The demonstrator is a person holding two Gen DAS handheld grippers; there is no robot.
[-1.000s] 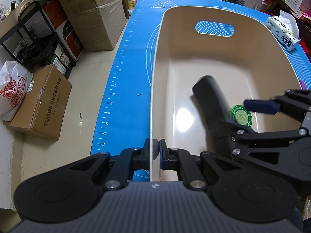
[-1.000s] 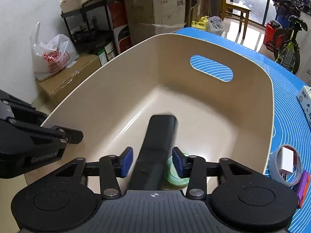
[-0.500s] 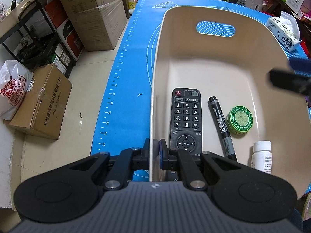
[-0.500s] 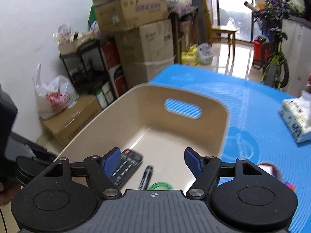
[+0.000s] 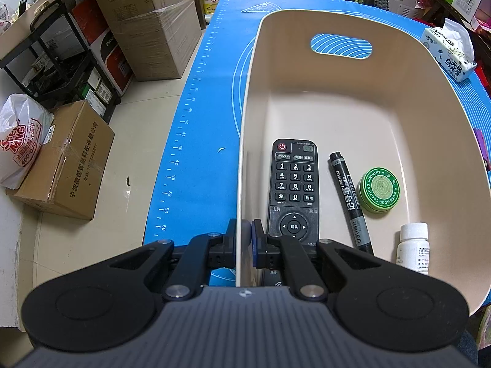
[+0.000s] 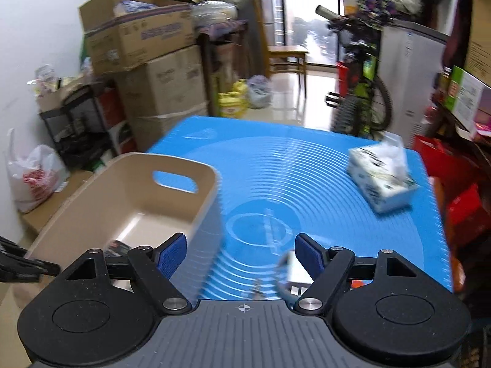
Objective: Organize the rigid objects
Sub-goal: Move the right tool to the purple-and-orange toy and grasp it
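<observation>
The worktop's blue mat [image 6: 307, 184] carries a beige bin [image 5: 337, 21], a tissue pack [image 6: 380, 184] and a tape roll [image 6: 291, 273].

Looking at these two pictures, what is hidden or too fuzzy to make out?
- Remote control: near end hidden behind the left tool, left wrist view.
- White bottle: lower part covered by that tool's body; label print too small.
- Roll-shaped thing between the open right tool's fingers: blurred, unidentifiable, right wrist view.
- Tissue pack: print smeared.
</observation>
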